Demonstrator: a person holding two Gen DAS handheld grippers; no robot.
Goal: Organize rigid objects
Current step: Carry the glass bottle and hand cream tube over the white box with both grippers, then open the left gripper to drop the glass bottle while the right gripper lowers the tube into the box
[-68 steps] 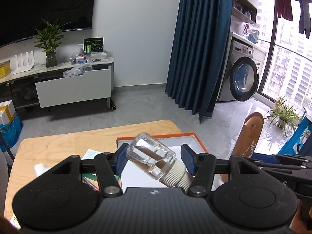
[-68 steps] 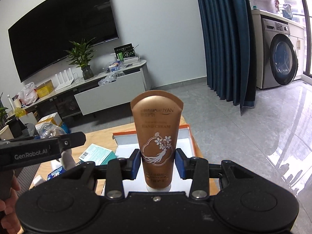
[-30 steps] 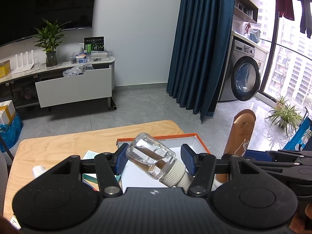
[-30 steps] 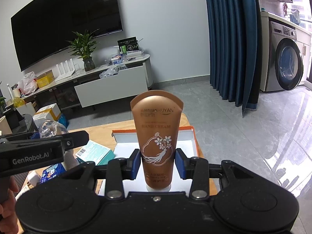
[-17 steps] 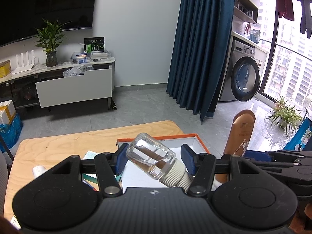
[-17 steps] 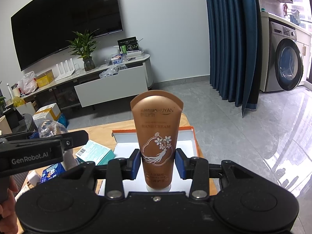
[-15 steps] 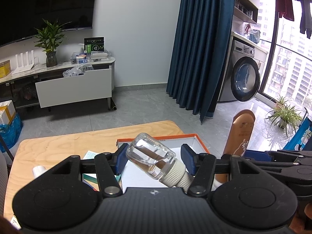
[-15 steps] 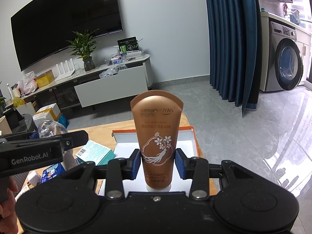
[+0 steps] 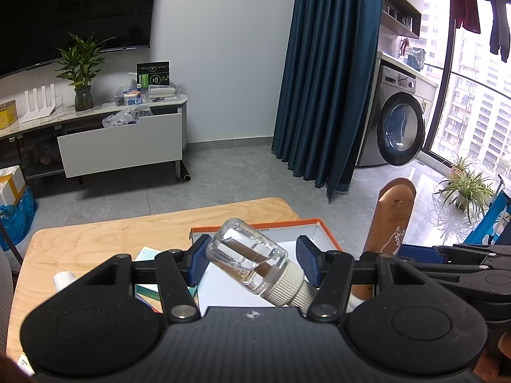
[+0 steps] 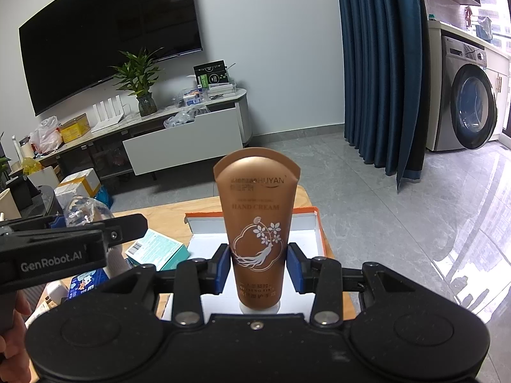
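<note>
My left gripper is shut on a clear glass bottle with a ribbed white cap, tilted, held above the table. My right gripper is shut on a brown hand cream tube, cap down. The tube also shows at the right of the left wrist view. Below both lies an open white box with an orange rim, also in the right wrist view. The left gripper shows at the left of the right wrist view.
A wooden table holds a teal carton, a blue packet and a white tube at its left. Beyond are a grey floor, a TV cabinet, blue curtains and a washing machine.
The hand cream tube has shifted slightly in the left wrist view over the last seconds. Both grips are unchanged.
</note>
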